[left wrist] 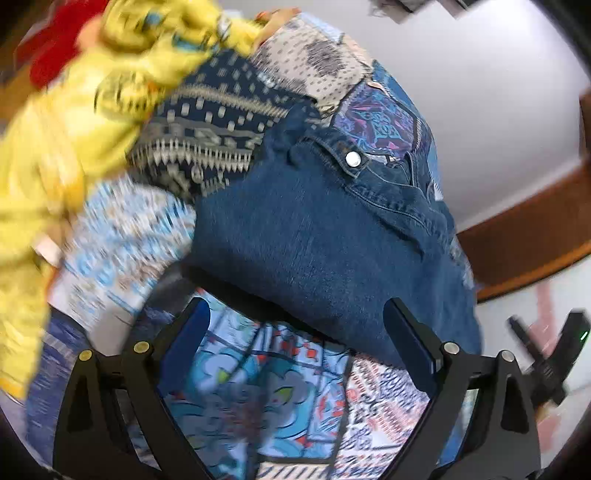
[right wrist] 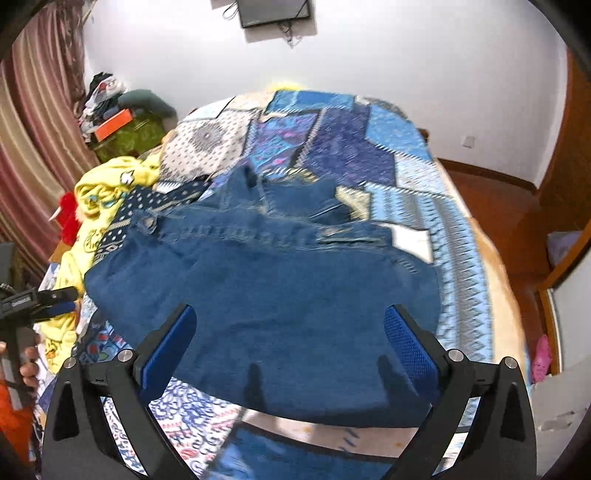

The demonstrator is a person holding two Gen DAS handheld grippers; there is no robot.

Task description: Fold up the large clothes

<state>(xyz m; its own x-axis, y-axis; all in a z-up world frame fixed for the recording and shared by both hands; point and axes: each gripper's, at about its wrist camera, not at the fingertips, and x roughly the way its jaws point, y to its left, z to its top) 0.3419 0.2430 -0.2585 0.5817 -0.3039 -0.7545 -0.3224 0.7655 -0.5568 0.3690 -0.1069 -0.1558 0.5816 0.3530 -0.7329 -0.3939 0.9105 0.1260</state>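
No text or label can be read.

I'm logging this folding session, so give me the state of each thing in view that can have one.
Denim garment: folded over on the bed, button undone, not gripped.
Yellow garment: crumpled in a heap, unfolded.
Patchwork bedspread: spread over the bed.
Left gripper: open, holding nothing.
Right gripper: open, holding nothing.
Wall screen: dark.
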